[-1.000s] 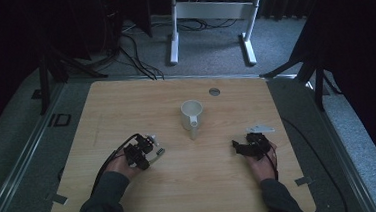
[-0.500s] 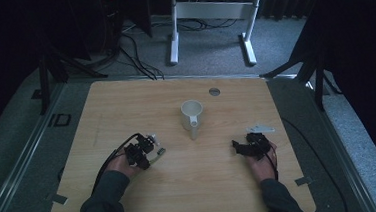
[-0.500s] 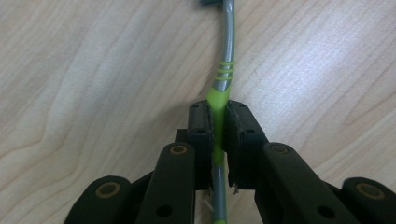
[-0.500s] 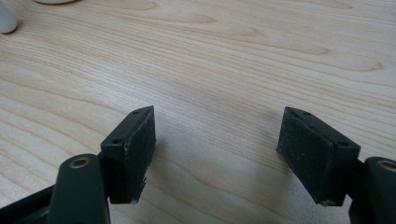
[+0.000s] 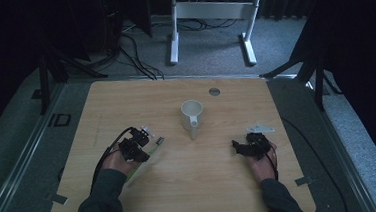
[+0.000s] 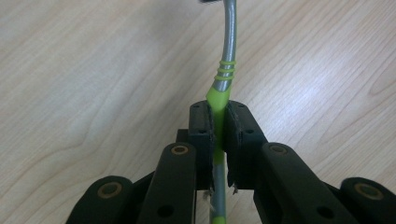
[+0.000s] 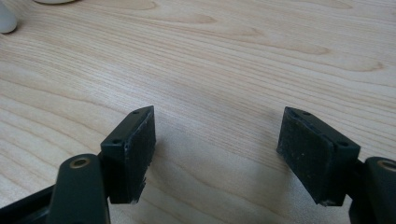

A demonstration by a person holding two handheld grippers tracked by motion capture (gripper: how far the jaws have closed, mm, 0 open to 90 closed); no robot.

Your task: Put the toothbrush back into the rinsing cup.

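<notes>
My left gripper [image 5: 146, 146] lies low on the wooden table [image 5: 125, 100], left of centre, shut on a thin utensil [image 5: 155, 144] with a lime-green handle. In the left gripper view its pads [image 6: 203, 128] pinch the green handle, and the grey shaft of the utensil [image 6: 227, 56] with green rings runs up and away over the wood. A white mug [image 5: 192, 113] stands upright in the middle, its handle turned toward the near side. Right of centre, my right gripper [image 5: 239, 147] rests open; nothing but bare wood lies between its jaws [image 7: 217, 135].
A small round grommet [image 5: 214, 91] sits in the table top behind the mug. A piece of the mug [image 7: 7, 21] shows at the top left of the right gripper view. A white desk frame [image 5: 209, 9] and floor cables [image 5: 132, 54] lie beyond the far edge.
</notes>
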